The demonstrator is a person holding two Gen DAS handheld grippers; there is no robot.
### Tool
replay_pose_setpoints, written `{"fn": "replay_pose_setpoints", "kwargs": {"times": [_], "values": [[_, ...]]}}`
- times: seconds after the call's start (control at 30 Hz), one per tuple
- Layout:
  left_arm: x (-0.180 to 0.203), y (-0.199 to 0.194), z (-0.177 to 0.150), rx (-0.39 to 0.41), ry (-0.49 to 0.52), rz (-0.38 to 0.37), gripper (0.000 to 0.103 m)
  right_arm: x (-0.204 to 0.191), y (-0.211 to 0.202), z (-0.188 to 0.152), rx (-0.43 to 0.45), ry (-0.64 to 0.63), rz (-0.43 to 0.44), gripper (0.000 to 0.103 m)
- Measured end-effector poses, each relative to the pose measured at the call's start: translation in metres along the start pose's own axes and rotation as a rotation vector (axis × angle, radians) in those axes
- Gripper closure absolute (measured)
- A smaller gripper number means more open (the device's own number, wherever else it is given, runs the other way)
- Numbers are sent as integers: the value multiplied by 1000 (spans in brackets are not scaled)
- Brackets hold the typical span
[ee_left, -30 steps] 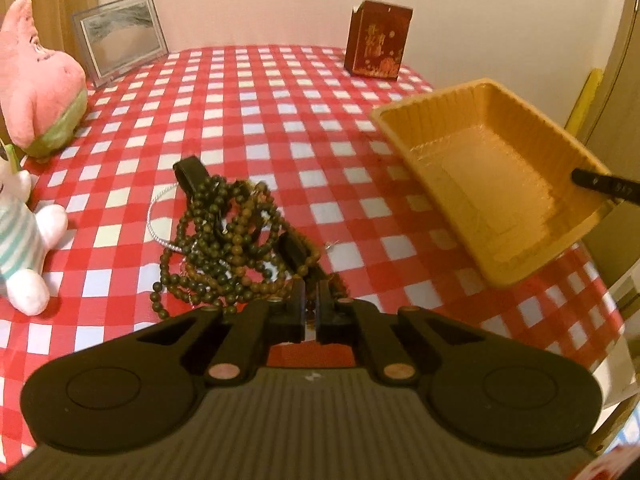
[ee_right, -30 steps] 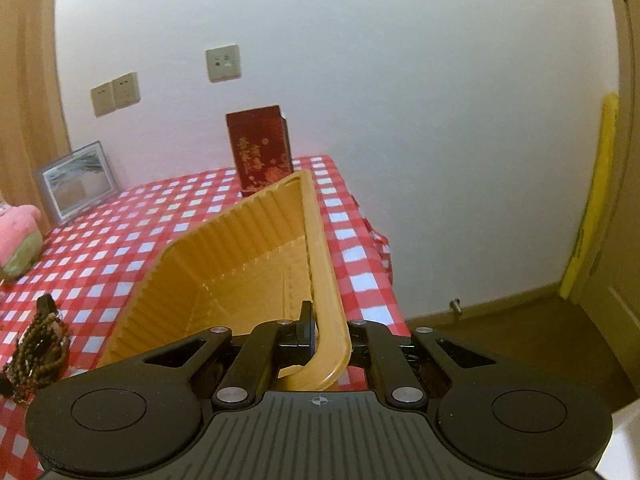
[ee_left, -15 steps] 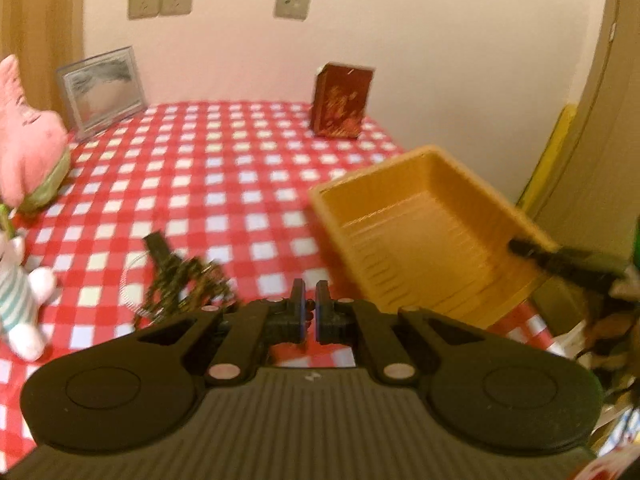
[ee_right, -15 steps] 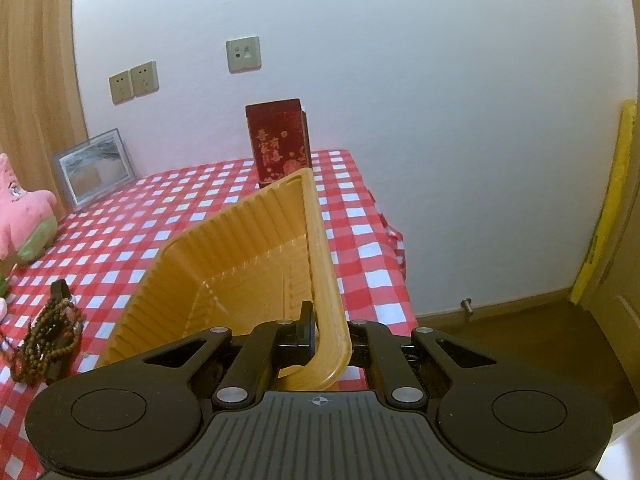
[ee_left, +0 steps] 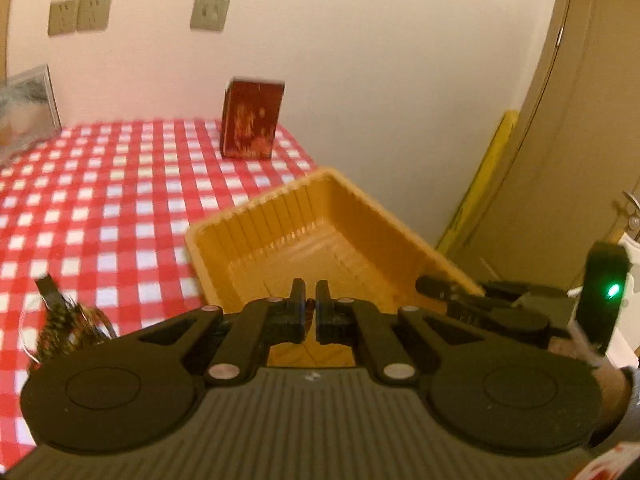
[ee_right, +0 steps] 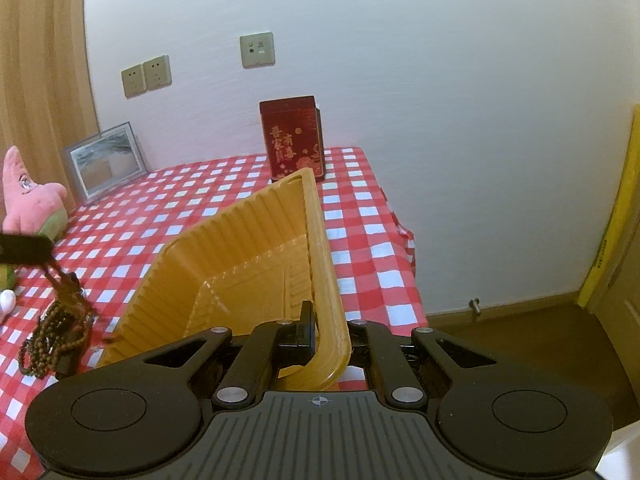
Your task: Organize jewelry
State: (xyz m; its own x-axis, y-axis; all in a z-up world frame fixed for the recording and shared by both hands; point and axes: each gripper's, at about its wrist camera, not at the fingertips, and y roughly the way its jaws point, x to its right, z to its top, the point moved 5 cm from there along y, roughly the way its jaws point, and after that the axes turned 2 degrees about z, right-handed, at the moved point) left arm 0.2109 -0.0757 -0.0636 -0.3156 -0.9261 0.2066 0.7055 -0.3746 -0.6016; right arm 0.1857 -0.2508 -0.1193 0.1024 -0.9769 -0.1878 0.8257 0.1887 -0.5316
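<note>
Change: a second ago we saw our left gripper (ee_left: 308, 306) low over the bead heap on the cloth; now it is raised above the orange tray (ee_left: 320, 236), and the beads (ee_right: 56, 328) hang from it in a strand down to the checked tablecloth (ee_right: 360, 240).
Left claw: clenched on the beads, a little brown showing between the fingers.
Right claw: our right gripper (ee_right: 326, 330) pinches the tray's rim, as it did before; the tray is tilted, off the cloth.
Beads: left of the tray, lower loops on the cloth.
Writing: gold Chinese characters on the red box (ee_right: 294, 140) by the wall; we cannot read them surely.
Also seen: pink plush (ee_right: 32, 196), picture frame (ee_right: 106, 160).
</note>
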Motion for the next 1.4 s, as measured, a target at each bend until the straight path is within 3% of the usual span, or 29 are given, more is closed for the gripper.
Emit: {"fn": "replay_pose_setpoints", "kwargs": {"times": [0.33,0.5,0.77,1.0,1.17,1.4], "values": [[-10,44,-34,-167,-44,20,99,1,1,2,-12,-11,16,98],[-8,38,-26,-139,-48,15,86,2,3,0,-21,-12,23,98],[-28,-7,-20,-48,-75,67,79,6,5,0,-26,7,32,98],[-81,-18,-42,-120,-97,156,78,9,4,0,-22,25,22,98],[-105,-6,-51,-169,-20,158,78,12,4,2,-21,53,6,98],[-119,28,-53,-219,135,82,78,15,8,2,-21,82,-29,98]]}}
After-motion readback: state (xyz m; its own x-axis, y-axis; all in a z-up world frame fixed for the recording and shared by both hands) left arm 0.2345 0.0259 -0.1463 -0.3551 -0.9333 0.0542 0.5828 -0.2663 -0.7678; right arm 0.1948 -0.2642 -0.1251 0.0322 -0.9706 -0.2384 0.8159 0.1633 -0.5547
